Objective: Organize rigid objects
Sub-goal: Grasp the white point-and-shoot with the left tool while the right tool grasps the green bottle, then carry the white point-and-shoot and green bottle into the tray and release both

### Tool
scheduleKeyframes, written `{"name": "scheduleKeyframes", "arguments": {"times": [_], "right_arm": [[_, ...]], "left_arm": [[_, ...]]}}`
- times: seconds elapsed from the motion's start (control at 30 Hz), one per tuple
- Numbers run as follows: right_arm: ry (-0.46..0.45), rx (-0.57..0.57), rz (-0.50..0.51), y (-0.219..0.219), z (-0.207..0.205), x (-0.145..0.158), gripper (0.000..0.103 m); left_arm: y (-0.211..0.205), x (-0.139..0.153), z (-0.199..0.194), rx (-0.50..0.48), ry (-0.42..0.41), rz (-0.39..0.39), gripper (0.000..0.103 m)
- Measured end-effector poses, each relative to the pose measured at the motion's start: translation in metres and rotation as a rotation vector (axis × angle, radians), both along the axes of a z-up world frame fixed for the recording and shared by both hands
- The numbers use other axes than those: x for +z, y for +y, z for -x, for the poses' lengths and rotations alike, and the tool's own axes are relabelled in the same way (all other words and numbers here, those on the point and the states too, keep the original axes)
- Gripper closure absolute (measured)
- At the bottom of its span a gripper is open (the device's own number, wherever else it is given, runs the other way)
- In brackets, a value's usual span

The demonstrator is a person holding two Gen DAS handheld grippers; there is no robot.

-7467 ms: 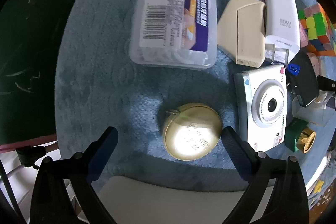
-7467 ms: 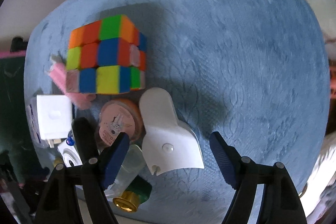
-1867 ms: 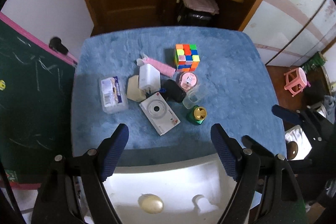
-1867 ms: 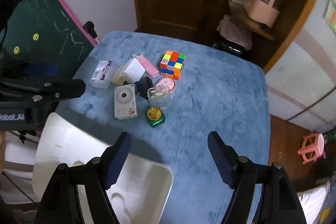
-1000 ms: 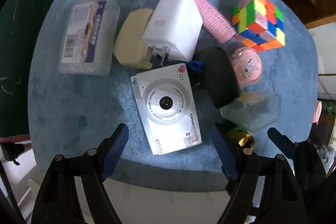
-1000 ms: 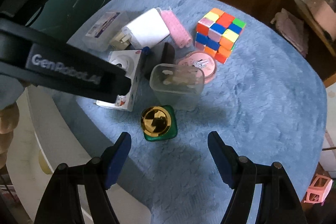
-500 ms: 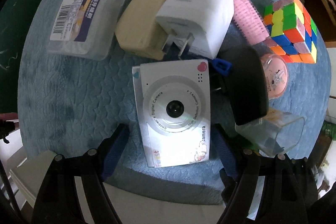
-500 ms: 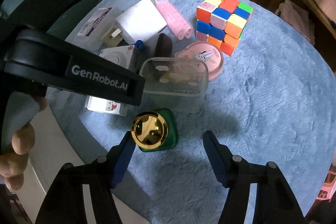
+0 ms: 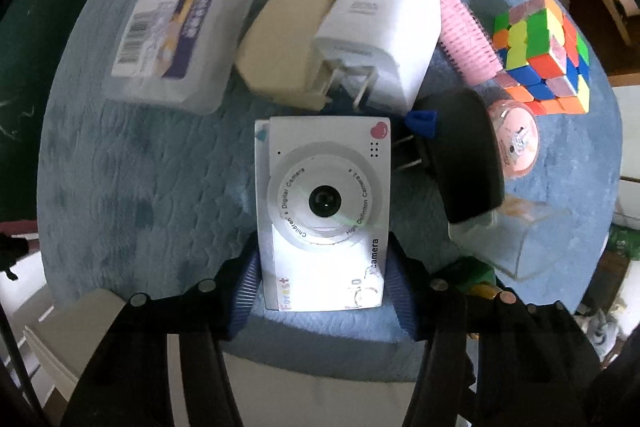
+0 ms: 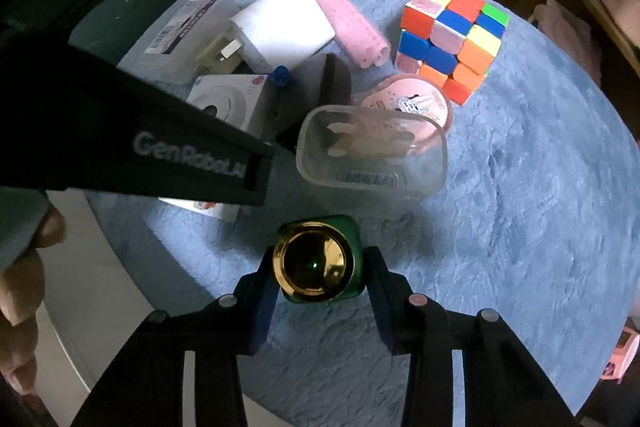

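Two grips at once: our left gripper (image 9: 322, 283), jaws just closed in, clamps the white toy camera (image 9: 323, 211) lying flat at the blue table's (image 9: 132, 167) near edge; our right gripper (image 10: 319, 285) pinches the green, gold-capped bottle (image 10: 318, 261). Just beyond the bottle stands a clear tub (image 10: 372, 151); a black charger (image 9: 464, 155) crowds the camera's right side, a white charger (image 9: 380, 39) its far side.

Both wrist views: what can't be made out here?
- Left wrist view: the green bottle is mostly hidden behind the left gripper, whose fingers straddle the white camera.
- Right wrist view: the camera is largely covered by the left gripper's black arm.
- Right wrist view: the right gripper hides the sides of the green bottle, so contact is unclear.
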State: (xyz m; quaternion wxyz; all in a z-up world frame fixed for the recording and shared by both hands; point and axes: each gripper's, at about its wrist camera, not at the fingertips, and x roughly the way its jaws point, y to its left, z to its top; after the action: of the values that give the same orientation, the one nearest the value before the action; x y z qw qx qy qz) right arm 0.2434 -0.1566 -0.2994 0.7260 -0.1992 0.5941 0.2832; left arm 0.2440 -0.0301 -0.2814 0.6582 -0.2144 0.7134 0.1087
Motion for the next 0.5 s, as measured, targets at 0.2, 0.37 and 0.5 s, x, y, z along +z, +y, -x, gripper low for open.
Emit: {"name": "scheduleKeyframes", "arguments": {"times": [0.2, 0.37, 0.5], "right_arm": [[0.028, -0.058, -0.026, -0.019, 0.011, 0.017, 0.061], [0.004, -0.135, -0.080, -0.044, 0.023, 0.045, 0.061], [-0.041, -0.227, -0.150, -0.067, 0.038, 0.080, 0.061]], "left_arm": [[0.008, 0.043, 0.017, -0.064, -0.083, 0.037, 0.042], [0.007, 0.098, 0.047, -0.152, -0.183, 0.028, 0.042], [0.010, 0.148, 0.082, -0.279, -0.279, -0.006, 0.042]]}}
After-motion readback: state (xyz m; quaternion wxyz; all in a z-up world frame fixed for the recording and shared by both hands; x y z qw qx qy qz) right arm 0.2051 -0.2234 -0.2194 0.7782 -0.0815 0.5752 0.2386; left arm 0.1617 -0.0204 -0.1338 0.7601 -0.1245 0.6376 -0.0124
